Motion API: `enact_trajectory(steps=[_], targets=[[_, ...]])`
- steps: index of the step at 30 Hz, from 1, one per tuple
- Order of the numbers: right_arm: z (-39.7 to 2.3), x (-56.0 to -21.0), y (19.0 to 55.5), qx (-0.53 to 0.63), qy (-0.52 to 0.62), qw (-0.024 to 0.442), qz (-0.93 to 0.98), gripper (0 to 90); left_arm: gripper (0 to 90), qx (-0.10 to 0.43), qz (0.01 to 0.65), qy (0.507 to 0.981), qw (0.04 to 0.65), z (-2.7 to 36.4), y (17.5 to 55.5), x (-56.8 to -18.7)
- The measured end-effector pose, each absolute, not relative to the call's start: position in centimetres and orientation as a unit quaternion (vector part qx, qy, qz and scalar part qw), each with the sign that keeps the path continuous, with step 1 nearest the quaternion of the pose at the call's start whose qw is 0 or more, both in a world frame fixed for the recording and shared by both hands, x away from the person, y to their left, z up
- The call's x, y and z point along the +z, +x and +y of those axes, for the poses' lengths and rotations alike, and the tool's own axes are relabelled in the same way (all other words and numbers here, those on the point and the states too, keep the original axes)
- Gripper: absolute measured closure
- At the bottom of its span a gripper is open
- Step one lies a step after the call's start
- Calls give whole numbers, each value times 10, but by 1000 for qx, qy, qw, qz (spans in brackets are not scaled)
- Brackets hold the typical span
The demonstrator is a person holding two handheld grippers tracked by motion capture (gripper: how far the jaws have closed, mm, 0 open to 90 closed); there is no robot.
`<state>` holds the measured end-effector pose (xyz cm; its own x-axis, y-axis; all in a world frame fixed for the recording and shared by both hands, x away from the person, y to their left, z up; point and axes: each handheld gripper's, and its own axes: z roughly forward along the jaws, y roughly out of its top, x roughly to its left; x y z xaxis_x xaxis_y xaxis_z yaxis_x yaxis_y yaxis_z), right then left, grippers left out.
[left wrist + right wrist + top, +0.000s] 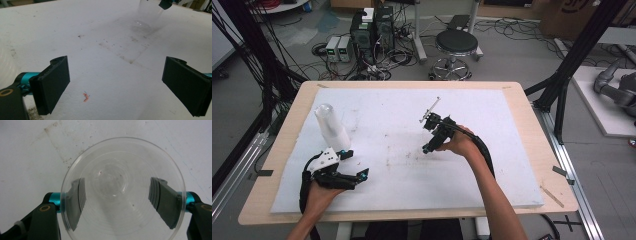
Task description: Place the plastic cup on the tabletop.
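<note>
My right gripper (pixel 120 200) is shut on a clear plastic cup (pixel 120 170). I look down into the cup's mouth and see both jaws through its wall, one on each side. In the high view the right gripper (pixel 428 136) hangs over the middle of the white foam board (pixel 402 175). My left gripper (pixel 354 163) rests open near the board's front left corner, just in front of a tilted stack of clear cups (pixel 332 127). In the left gripper view its jaws (pixel 115 85) stand wide apart with nothing between them, and the held cup (pixel 147 12) shows far off.
The foam board lies on a wooden table (pixel 532 145). A small orange scrap (pixel 86 97) lies on the board between the left jaws. Black frame posts (pixel 572 65) flank the table. A stool (pixel 456 45), computer boxes (pixel 372 30) and cables stand on the floor behind.
</note>
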<state>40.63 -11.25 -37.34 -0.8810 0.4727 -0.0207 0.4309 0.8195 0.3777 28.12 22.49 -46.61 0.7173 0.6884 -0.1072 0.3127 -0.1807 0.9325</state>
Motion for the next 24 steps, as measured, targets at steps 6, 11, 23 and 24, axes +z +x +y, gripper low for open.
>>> enact_trajectory(steps=[6, 11, 23, 24], targets=[[-106, -380, 407, 167, 232, 63, 956, 295, 77, 171, 333, 749, 546, 225, 281, -466], [-102, -381, 407, 172, 228, 68, 956, 295, 77, 171, 333, 749, 546, 225, 281, -466], [-100, -384, 408, 183, 224, 71, 955, 274, 77, 169, 333, 750, 546, 225, 282, -466], [-100, -385, 408, 183, 224, 72, 954, 267, 77, 169, 334, 749, 546, 225, 282, -466]])
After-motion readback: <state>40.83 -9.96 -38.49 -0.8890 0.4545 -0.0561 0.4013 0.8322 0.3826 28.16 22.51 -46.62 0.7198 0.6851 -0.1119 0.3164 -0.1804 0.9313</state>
